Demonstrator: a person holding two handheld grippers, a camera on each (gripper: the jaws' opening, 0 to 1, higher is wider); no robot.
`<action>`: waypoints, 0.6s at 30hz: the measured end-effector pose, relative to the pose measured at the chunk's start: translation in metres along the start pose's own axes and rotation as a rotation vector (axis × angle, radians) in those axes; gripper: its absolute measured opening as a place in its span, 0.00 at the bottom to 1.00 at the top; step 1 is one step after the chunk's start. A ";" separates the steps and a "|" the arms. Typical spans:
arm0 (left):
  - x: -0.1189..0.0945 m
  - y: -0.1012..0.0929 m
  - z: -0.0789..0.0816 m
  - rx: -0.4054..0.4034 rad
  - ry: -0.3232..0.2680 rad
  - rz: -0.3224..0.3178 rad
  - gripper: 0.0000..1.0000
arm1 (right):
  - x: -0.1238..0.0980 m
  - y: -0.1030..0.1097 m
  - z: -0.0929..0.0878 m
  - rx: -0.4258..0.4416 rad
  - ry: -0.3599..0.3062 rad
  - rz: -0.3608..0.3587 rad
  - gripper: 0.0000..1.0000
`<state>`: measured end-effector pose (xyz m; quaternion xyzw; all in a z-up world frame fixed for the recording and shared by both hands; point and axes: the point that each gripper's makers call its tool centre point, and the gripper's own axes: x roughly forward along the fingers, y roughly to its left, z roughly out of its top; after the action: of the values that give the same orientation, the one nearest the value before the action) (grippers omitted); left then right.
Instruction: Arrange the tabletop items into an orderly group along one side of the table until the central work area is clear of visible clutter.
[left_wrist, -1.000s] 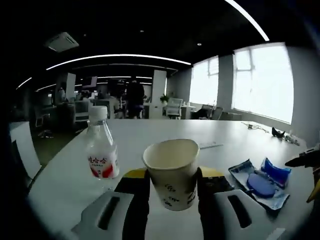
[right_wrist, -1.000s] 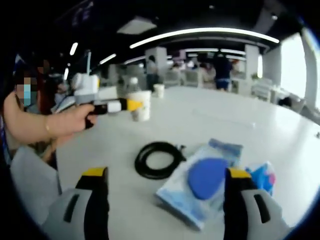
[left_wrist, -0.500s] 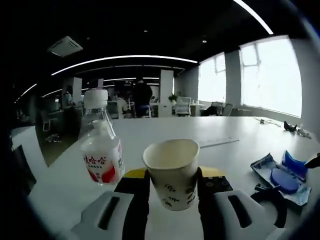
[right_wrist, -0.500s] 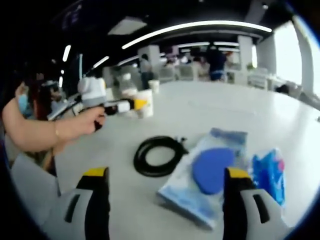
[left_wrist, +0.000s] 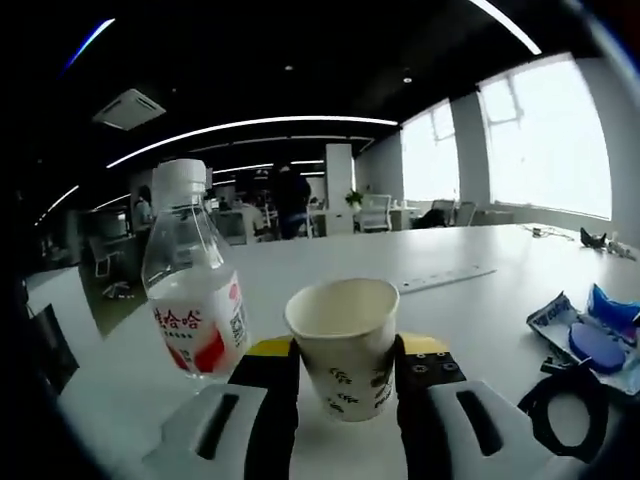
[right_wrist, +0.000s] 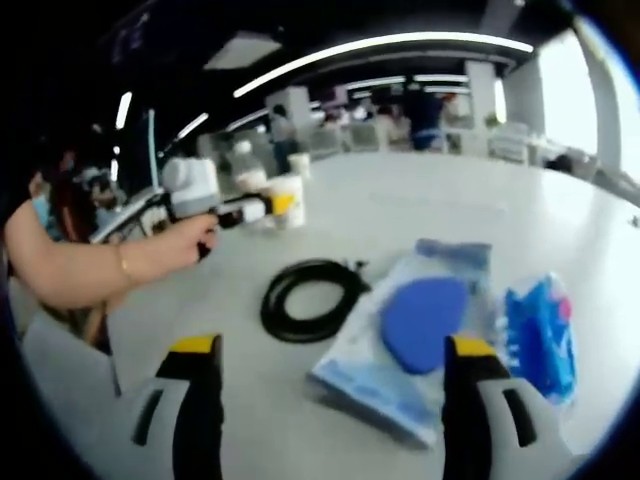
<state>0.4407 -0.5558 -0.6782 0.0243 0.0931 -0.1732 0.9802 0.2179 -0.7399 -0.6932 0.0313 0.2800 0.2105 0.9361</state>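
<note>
Holding the cup (left_wrist: 343, 345) in the left gripper (left_wrist: 345, 375), set it upright just beside the bottle (left_wrist: 192, 285) without nudging it, while the right gripper (right_wrist: 325, 385) stays wide over the pouch (right_wrist: 420, 330).

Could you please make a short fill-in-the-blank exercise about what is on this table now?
1. The left tool is shut on a paper ____.
2. The bottle beside it has a ____ cap.
3. The coiled cable is ____ in colour.
4. The right tool has its jaws ____, and it holds nothing.

Missing words: cup; white; black; open
</note>
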 end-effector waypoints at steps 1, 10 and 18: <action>0.001 0.000 0.000 0.003 -0.003 0.001 0.36 | 0.000 -0.001 0.000 0.002 0.000 -0.002 0.89; 0.006 0.004 -0.009 0.015 0.008 0.022 0.36 | 0.001 -0.002 -0.004 0.019 0.005 -0.009 0.89; 0.008 0.003 -0.013 0.001 0.009 0.019 0.37 | 0.003 -0.003 -0.004 0.037 0.004 -0.009 0.89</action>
<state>0.4472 -0.5543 -0.6920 0.0263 0.0974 -0.1639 0.9813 0.2192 -0.7415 -0.6986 0.0468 0.2858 0.2010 0.9358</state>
